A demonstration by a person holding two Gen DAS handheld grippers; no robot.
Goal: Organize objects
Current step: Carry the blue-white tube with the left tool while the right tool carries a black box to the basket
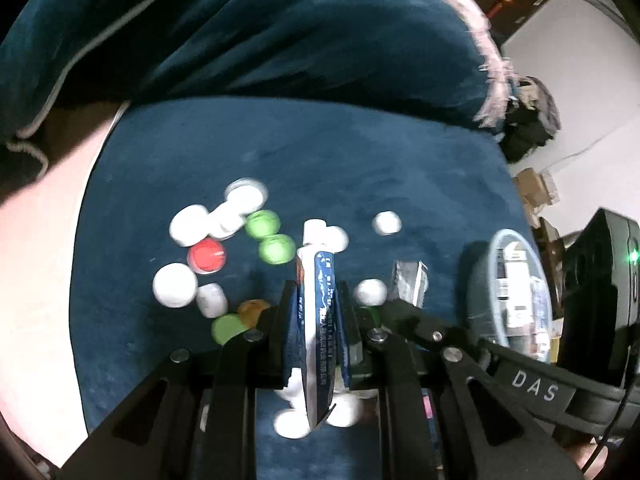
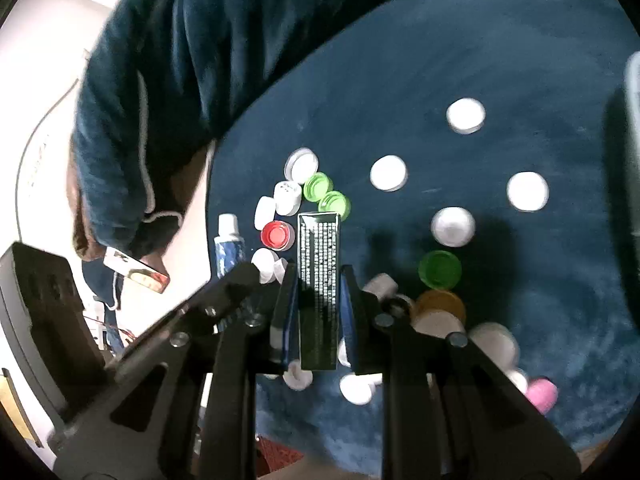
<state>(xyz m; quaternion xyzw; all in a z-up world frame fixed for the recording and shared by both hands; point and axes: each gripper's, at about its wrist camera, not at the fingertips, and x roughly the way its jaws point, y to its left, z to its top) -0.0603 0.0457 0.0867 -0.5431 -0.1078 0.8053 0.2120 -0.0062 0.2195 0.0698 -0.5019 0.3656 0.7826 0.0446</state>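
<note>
My left gripper [image 1: 314, 300] is shut on a blue and white toothpaste tube [image 1: 316, 320] with a white cap, held above the dark blue cloth [image 1: 280, 152]. The tube also shows in the right wrist view [image 2: 229, 248]. My right gripper [image 2: 319, 280] is shut on a dark green box [image 2: 319, 280] with small white print. Several bottle caps lie scattered on the cloth: white ones [image 2: 388, 173], green ones [image 2: 318, 186], a red one [image 2: 276, 235], an orange one [image 2: 440, 302] and a pink one [image 2: 542, 394].
A round container with a light blue rim [image 1: 520, 292] holding small packages stands at the right in the left wrist view, with my right gripper's black body [image 1: 480, 344] in front of it. A foil packet [image 1: 410, 282] lies nearby. A person in dark blue clothing [image 1: 260, 28] leans over the far side.
</note>
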